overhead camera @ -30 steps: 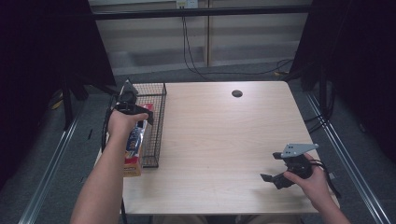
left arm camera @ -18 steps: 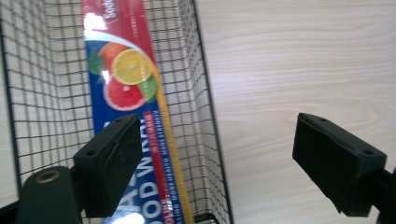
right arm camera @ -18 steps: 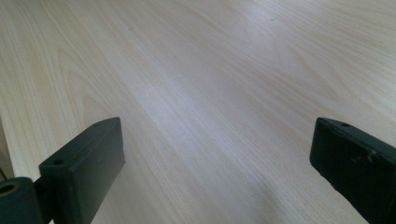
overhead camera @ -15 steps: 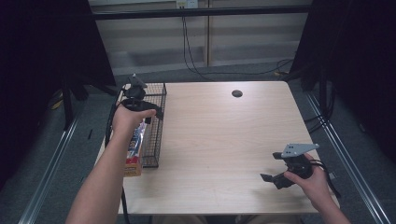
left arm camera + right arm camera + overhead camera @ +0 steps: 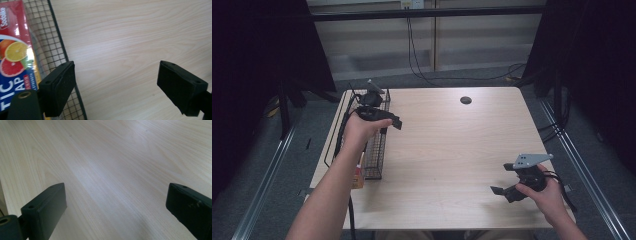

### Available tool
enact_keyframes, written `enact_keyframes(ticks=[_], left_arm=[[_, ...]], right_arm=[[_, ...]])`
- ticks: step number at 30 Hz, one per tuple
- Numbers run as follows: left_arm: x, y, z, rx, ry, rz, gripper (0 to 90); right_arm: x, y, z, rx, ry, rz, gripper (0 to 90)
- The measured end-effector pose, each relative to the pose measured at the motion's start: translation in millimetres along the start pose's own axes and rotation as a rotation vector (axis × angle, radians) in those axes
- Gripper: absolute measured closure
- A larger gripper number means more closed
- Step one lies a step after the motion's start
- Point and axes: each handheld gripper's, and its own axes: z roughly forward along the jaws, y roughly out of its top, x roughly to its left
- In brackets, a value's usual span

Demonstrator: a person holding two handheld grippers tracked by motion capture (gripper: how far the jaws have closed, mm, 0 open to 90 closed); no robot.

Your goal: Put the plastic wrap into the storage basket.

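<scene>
Step in hand, as judged: release complete, with the box (image 5: pixel 15 62) of plastic wrap lying in the wire basket (image 5: pixel 377 150) at the table's (image 5: pixel 452 150) left edge. The left gripper (image 5: pixel 384 120) is over the basket's right rim; its 2 jaws have just been opening, stand wide apart and hold nothing. The box lies just left of the left-hand jaw, not between the jaws. The next move probably calls for clearing the rim. The right gripper (image 5: pixel 504 192) rests near the front right corner, jaws wide, empty.
</scene>
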Motion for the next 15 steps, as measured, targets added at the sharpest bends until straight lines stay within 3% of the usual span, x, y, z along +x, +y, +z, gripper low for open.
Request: enact_keyframes(ticks=[15], left_arm=[[-22.3, -5.5, 13.4, -0.008, -0.041, 0.077, 13.4]], right_arm=[[-0.3, -0.1, -0.5, 0.000, 0.010, -0.001, 2.8]])
